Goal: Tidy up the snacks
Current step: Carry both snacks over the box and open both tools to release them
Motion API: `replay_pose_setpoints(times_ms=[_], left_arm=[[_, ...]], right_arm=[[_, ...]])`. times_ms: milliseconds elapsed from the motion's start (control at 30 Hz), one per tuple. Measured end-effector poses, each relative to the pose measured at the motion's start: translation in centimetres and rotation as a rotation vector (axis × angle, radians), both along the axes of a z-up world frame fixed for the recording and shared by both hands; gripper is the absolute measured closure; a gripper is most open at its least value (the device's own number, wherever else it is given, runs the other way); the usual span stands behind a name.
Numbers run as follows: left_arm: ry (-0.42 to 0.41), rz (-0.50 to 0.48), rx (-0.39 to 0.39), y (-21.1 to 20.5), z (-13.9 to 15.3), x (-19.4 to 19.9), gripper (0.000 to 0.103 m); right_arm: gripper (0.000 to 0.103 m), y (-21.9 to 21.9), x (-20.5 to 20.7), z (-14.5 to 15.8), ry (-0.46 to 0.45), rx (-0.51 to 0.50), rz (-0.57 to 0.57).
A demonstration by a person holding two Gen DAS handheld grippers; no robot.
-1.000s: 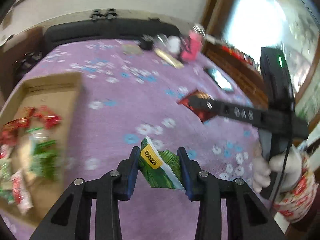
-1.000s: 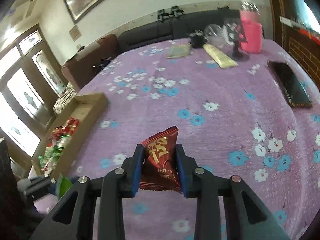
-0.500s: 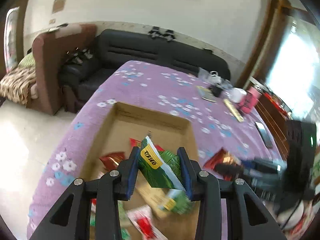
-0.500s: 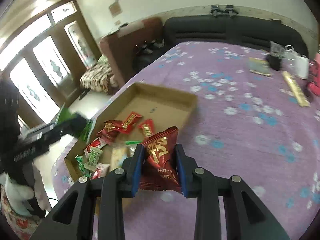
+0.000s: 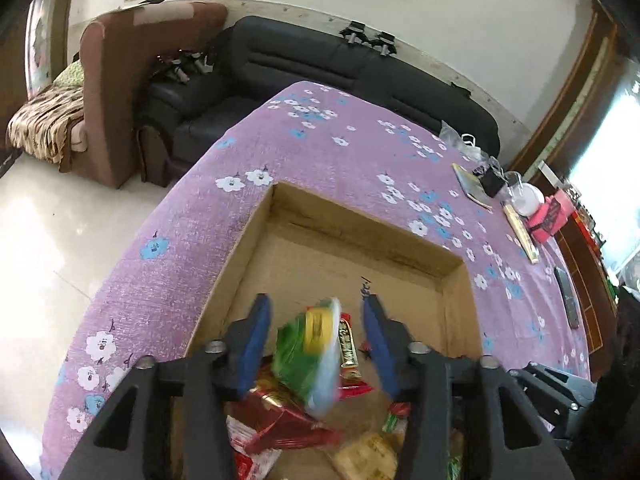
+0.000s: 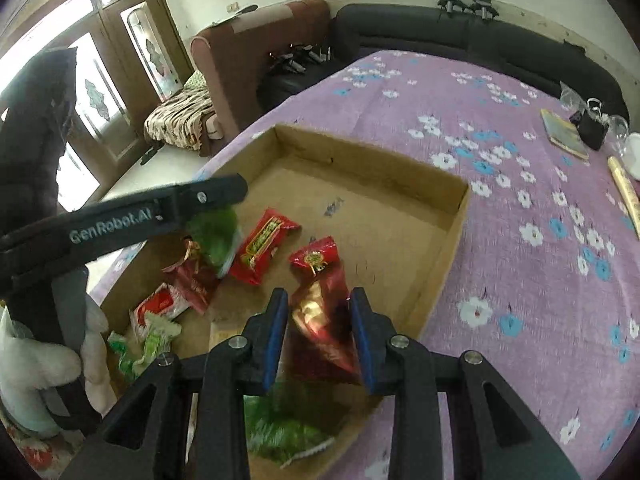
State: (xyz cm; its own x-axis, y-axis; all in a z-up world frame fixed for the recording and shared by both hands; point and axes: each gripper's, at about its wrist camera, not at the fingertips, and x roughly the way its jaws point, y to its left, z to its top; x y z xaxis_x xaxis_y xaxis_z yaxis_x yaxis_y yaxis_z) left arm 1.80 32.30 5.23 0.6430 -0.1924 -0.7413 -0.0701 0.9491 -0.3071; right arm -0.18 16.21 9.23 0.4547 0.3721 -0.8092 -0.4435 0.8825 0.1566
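A shallow cardboard box (image 5: 360,236) (image 6: 452,200) sits on the purple flowered tablecloth and holds several red and green snack packets. My left gripper (image 5: 318,324) is open over the box; a green snack packet (image 5: 310,356) is blurred between its spread fingers, touching neither. That packet also shows in the right wrist view (image 6: 216,240), below the left gripper's finger (image 6: 200,196). My right gripper (image 6: 320,328) is shut on a dark red snack packet (image 6: 320,332) and holds it above the box's near right part.
A book (image 6: 564,134), a long yellow box (image 5: 520,232), a pink container (image 5: 548,216), a black phone (image 5: 568,296) and small items lie at the table's far right. A black sofa (image 5: 360,68) and brown armchair (image 5: 132,80) stand beyond the table.
Both grippers swung from the open table to over the box. My left gripper opened and the green packet came free. My right gripper still holds the red packet.
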Motion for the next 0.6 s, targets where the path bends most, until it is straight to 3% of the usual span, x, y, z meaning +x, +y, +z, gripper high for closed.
replay_pose_setpoints(times_ms=[67,233,400,600], left_arm=[[-0.004,0.005,0.01,0.0,0.1,-0.2,0.04],[-0.051,0.013,0.064,-0.6,1.7,-1.9,0.032],[-0.144,0.062,0.174,-2.1,4.5,-5.6,0.026],[-0.288,0.181,0.319,-4.7,7.5,-11.4,0.004]], right_arm=[[0.062,0.0,0.2,0.3,-0.017,0.004,-0.004],[0.057,-1.3,0.0,1.7,-0.072,0.028,-0.034],[0.056,-3.5,-1.5,2.9,-0.1,0.066,-0.061],[0.05,-6.4,-5.5,4.0,-0.148,0.094,-0.079]])
